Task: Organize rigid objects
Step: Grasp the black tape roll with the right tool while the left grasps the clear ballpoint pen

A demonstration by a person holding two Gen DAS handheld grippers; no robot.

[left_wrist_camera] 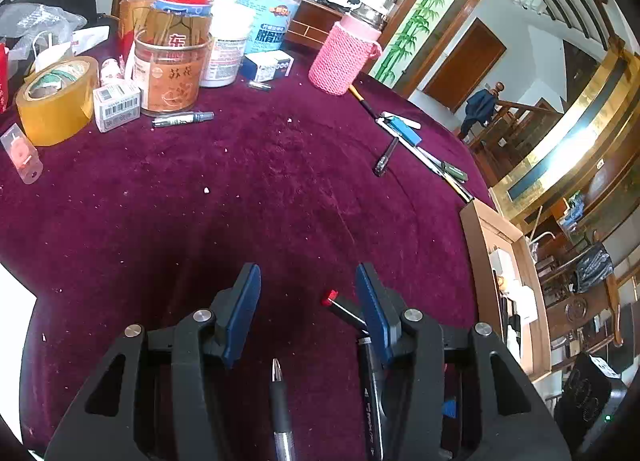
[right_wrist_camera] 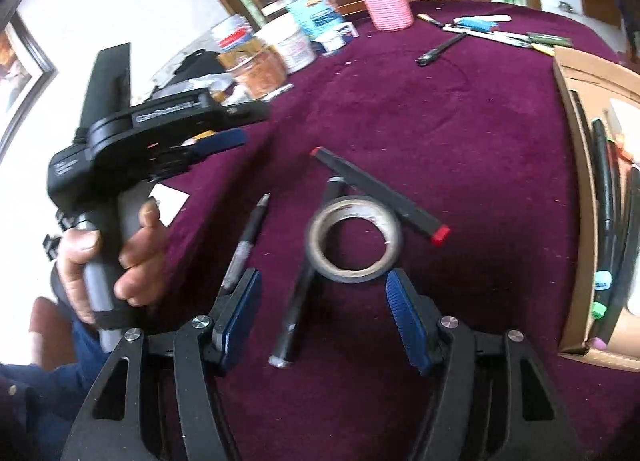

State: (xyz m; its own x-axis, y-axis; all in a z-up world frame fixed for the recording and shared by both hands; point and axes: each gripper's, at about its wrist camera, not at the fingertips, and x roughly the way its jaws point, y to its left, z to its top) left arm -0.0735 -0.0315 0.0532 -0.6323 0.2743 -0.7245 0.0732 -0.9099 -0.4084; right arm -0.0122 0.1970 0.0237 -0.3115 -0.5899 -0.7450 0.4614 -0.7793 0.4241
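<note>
On the purple cloth (right_wrist_camera: pixel 440 121), both claws gape released, right claw (right_wrist_camera: pixel 324 293) nearing the tape roll (right_wrist_camera: pixel 354 239).

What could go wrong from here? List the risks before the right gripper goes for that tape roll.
1. The tape roll rests on a black pen and against the red-capped marker; closing the right gripper there may catch the pen or knock the marker.
2. The cardboard box already holds several markers, so space may be tight.
3. The left gripper hangs open over another pen; the two could bump.
</note>
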